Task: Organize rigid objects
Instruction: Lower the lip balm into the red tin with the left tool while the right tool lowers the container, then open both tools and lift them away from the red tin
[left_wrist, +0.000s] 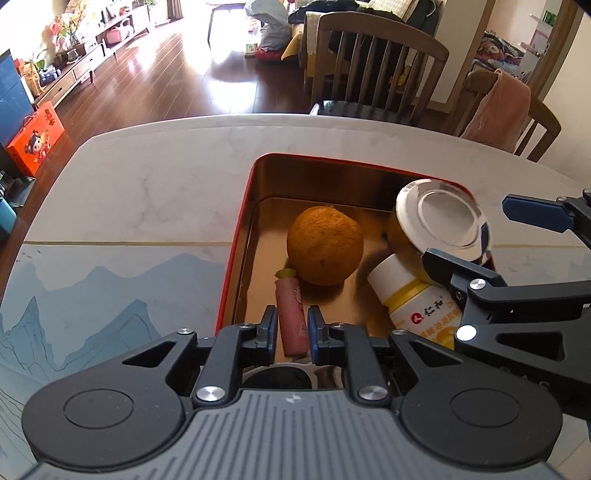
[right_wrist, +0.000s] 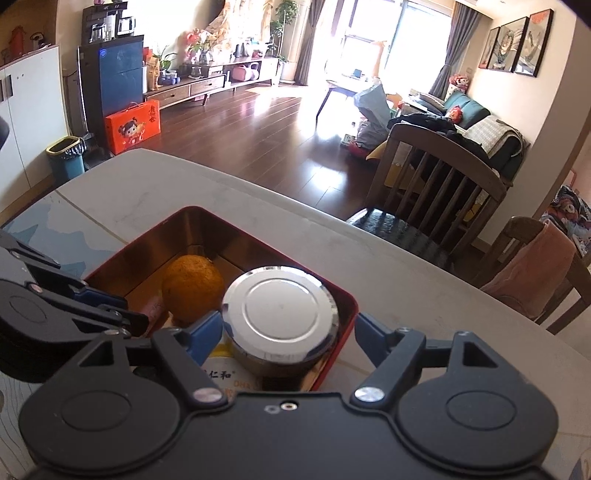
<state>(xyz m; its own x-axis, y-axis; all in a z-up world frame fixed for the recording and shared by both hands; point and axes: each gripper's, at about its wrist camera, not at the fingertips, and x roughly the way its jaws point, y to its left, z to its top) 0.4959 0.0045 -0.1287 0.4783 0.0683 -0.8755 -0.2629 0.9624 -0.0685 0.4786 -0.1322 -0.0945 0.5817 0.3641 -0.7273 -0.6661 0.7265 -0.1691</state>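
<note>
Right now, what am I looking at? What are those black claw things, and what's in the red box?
There is no robot here. A person holds one grabbing tool in each hand, and each tool has a little camera looking along its two fingers. So one picture is seen from the left tool and the other from the right tool.

On the table sits a red tin, golden inside. In it are an orange, a white bottle with a yellow label, a jar with a shiny lid that seems to lean on that bottle, and a pink tube.

The left tool is pinched shut on the pink tube. The right tool is open, with a finger on each side of the jar, not squeezing it.
</note>
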